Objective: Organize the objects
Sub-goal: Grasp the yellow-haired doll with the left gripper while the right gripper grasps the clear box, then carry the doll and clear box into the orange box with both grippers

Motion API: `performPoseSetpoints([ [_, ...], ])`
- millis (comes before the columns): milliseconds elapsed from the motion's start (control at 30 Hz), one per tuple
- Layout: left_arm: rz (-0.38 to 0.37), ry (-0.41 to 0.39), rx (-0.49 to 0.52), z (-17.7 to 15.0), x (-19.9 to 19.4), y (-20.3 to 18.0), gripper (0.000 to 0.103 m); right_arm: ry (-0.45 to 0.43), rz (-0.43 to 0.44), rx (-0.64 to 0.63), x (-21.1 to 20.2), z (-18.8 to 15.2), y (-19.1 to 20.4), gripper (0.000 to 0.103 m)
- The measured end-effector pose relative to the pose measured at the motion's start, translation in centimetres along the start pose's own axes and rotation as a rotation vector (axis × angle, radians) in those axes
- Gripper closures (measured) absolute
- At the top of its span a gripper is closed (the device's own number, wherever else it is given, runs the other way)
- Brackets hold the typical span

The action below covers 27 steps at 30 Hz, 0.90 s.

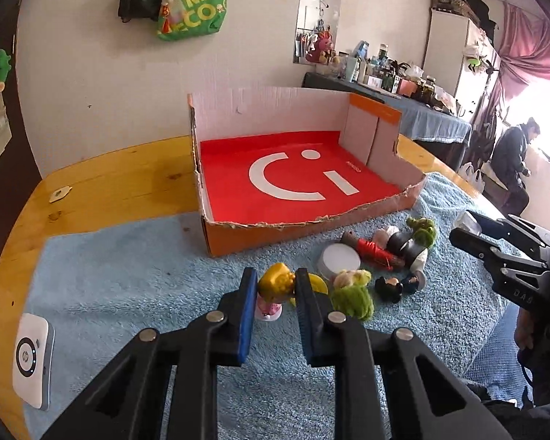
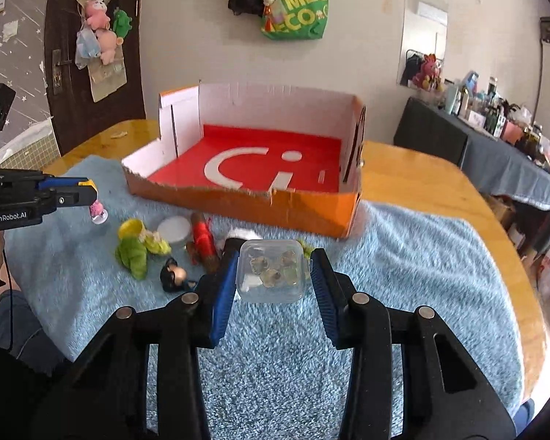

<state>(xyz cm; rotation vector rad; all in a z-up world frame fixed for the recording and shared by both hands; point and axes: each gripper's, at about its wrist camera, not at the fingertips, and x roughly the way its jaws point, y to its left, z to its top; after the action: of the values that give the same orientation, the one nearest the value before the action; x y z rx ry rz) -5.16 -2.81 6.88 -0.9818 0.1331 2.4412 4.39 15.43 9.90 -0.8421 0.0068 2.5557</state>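
The left gripper [image 1: 275, 282] has its blue fingers [image 1: 248, 315] pinching a small doll [image 1: 274, 288] by its yellow head, lifted off the blue towel [image 1: 128, 275]. The right gripper [image 2: 274, 269] clamps a clear plastic box [image 2: 271, 270] above the towel. The remaining toys [image 2: 146, 249] lie just before the open cardboard box [image 2: 245, 205] on the wooden surface [image 2: 421, 176]
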Motion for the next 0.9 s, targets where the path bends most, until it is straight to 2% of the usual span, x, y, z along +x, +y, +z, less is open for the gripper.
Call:
performPoseSetpoints([
  [400,-0.003,-0.034,0.003,0.9,-0.8,-0.1,0.081,-0.009,-0.003,0.025,0.0,0.9,-0.4,0.064],
  [633,-0.016,-0.065,0.019,3.7,-1.6,0.2,0.081,-0.045,-0.007,0.017,0.1,3.6,-1.1,0.064],
  [733,-0.033,-0.061,0.031,5.5,-1.7,0.7,0.081,-0.048,-0.004,0.007,0.4,5.3,-1.4,0.064],
  [900,-0.014,-0.03,0.071,8.6,-1.0,1.2,0.081,-0.031,0.0,-0.007,2.0,7.5,-1.9,0.064],
])
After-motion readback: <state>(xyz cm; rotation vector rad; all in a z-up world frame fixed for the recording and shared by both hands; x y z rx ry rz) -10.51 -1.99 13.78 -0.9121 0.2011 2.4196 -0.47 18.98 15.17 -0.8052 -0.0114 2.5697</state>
